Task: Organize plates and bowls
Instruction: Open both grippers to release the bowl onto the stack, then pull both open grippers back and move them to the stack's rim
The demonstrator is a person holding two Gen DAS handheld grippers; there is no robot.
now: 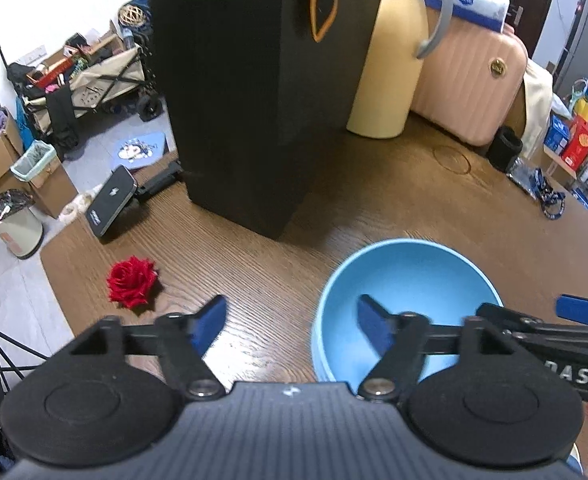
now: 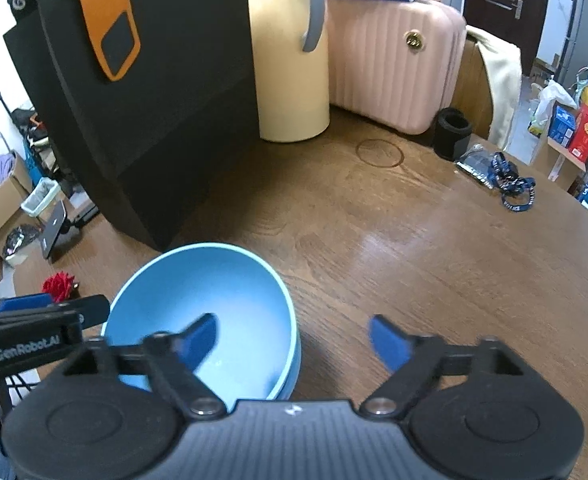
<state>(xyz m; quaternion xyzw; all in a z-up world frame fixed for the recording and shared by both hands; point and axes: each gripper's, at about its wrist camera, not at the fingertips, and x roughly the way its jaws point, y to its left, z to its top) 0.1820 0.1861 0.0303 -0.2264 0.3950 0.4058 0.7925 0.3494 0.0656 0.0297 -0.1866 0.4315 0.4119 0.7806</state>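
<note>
Your left gripper (image 1: pixel 292 330) and right gripper (image 2: pixel 294 340) gape empty over the wooden table (image 2: pixel 414 260), the bowl (image 2: pixel 202 304) at lower left.

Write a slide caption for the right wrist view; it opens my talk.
Open right gripper straddles the blue bowl's rim on the wooden table.

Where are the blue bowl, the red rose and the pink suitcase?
blue bowl (image 2: pixel 198 280), right wrist view, inner wall.
red rose (image 1: pixel 132 282), left wrist view, centre of petals.
pink suitcase (image 2: pixel 382 64), right wrist view, ribbed front.
</note>
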